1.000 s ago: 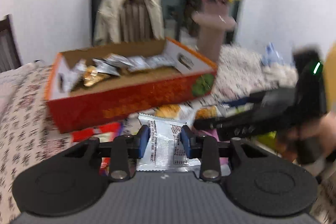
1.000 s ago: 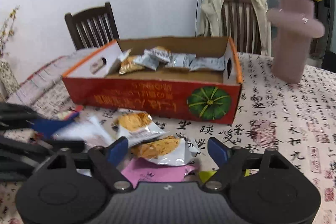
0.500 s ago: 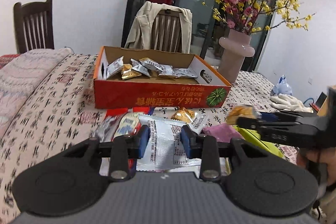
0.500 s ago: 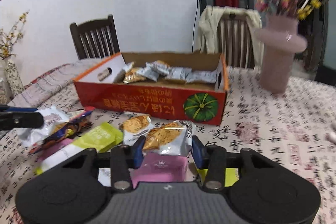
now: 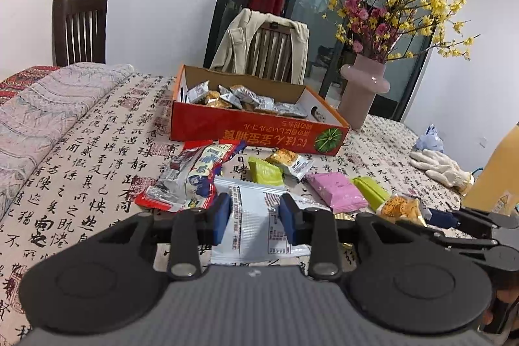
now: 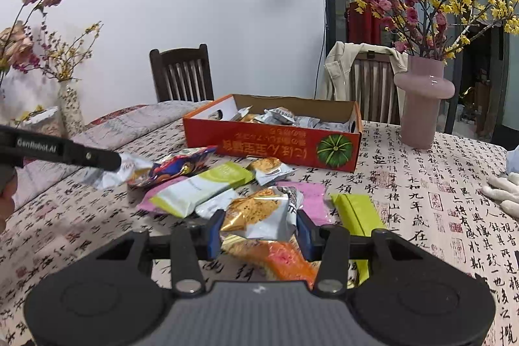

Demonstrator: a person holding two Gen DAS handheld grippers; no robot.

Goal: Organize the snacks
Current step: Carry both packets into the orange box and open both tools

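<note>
Packets were already in both grippers: the left gripper (image 5: pixel 255 218) was clamped on a white foil sachet (image 5: pixel 256 226), and the right gripper (image 6: pixel 258 231), whose jaws had just been closing, pinched a silver-and-orange snack bag (image 6: pixel 261 216) by its sides. Both loads hung short of the red box (image 5: pixel 256 132), the landmark for everything here, with the loose pile on the tablecloth (image 5: pixel 81 158) between them and its near wall. Carrying each packet well probably meant lifting it clear of that near wall before opening the fingers over the bare cardboard floor, rather than on the heap of small packs (image 5: pixel 240 98) along the box's far side, and taking the 2 hands in turn so they did not collide over the opening. The left view alone showed a yellow bottle (image 5: pixel 493 177) and white gloves (image 5: pixel 441 166) well to the right of the box. Only the right view showed a speckled vase (image 6: pixel 69 109) of dried flowers far left of the box, and an orange packet (image 6: pixel 279 258) lying beneath the gripped bag.
</note>
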